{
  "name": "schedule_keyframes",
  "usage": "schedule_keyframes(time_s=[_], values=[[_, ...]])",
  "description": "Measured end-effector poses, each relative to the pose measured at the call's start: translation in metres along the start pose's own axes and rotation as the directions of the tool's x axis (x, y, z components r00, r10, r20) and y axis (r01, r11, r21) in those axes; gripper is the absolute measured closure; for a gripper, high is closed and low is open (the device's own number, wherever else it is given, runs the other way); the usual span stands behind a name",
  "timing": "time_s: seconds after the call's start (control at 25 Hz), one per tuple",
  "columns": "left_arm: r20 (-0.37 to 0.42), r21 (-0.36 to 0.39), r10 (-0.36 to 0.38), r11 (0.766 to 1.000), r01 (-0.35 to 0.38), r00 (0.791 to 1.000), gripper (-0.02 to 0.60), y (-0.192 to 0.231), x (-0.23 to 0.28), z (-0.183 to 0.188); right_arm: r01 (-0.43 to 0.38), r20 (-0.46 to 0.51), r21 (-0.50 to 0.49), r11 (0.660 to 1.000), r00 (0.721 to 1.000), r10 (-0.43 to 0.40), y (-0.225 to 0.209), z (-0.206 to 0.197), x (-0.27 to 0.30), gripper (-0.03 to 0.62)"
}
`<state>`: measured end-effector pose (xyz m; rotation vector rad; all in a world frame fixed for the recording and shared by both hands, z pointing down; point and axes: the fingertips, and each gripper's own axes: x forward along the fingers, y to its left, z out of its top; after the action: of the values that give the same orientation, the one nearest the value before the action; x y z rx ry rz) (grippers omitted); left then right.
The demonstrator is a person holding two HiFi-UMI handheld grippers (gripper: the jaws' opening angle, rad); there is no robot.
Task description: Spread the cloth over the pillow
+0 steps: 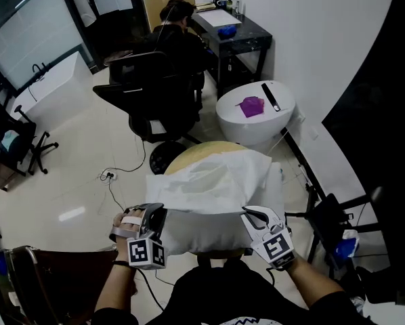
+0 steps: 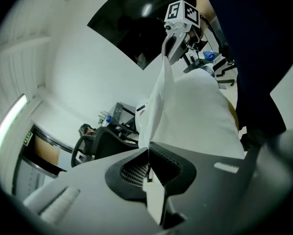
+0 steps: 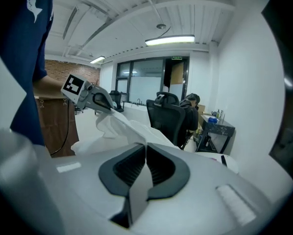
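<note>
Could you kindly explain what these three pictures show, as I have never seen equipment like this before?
No robot here: a person holds a two-jaw gripper in each hand. One picture comes from a camera on the person's head, looking down; the other two from cameras riding on the grippers. A white pillow lies on a round tan surface, with a white cloth over it. The left gripper and the right gripper are each shut on the cloth's near edge.

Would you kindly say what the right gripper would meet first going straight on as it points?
Likely the cloth that the right gripper grips, with the pillow beneath; the black chair lies farther on.
</note>
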<state>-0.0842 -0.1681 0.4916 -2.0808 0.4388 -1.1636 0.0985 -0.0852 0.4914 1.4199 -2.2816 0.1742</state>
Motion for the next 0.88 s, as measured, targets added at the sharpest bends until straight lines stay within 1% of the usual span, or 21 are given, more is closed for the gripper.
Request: schedule_keyframes(time_s=[0.12,0.2,0.28,0.32,0.44,0.56,0.64,0.88], values=[[0.005,0.049,0.041,0.998,-0.042,0.999,0.581,0.018,-0.030,-0.002,-0.034,0.026,-0.060,0.998,0.999,0.036,0.017,0.018,-0.006,0.580],[0.001,0.067,0.028,0.997,-0.028,1.000,0.581,0.014,-0.046,-0.008,-0.074,0.026,-0.096,0.993,0.997,0.077,0.032,0.025,-0.010,0.580],[-0.013,0.092,-0.015,0.996,0.016,1.000,0.581,-0.002,-0.057,-0.018,-0.138,0.010,-0.100,0.985,0.990,0.140,0.049,0.024,-0.012,0.580],[-0.019,0.102,-0.044,0.994,0.046,0.999,0.581,-0.013,-0.062,-0.024,-0.175,0.000,-0.088,0.981,0.985,0.175,0.059,0.021,-0.013,0.580],[-0.021,0.094,-0.144,0.985,0.146,0.989,0.581,-0.049,-0.075,-0.036,-0.264,-0.029,-0.046,0.963,0.964,0.263,0.084,0.012,-0.016,0.580],[-0.027,0.053,-0.259,0.964,0.260,0.965,0.581,-0.091,-0.081,-0.052,-0.320,-0.088,-0.040,0.946,0.945,0.316,0.104,-0.006,-0.016,0.580],[-0.045,0.055,-0.323,0.944,0.325,0.945,0.581,-0.125,-0.079,-0.066,-0.347,-0.127,-0.017,0.938,0.931,0.342,0.116,-0.024,-0.015,0.580],[-0.015,0.010,-0.435,0.901,0.435,0.901,0.581,-0.183,-0.059,-0.070,-0.369,-0.193,0.104,0.924,0.903,0.383,0.135,-0.093,0.000,0.580]])
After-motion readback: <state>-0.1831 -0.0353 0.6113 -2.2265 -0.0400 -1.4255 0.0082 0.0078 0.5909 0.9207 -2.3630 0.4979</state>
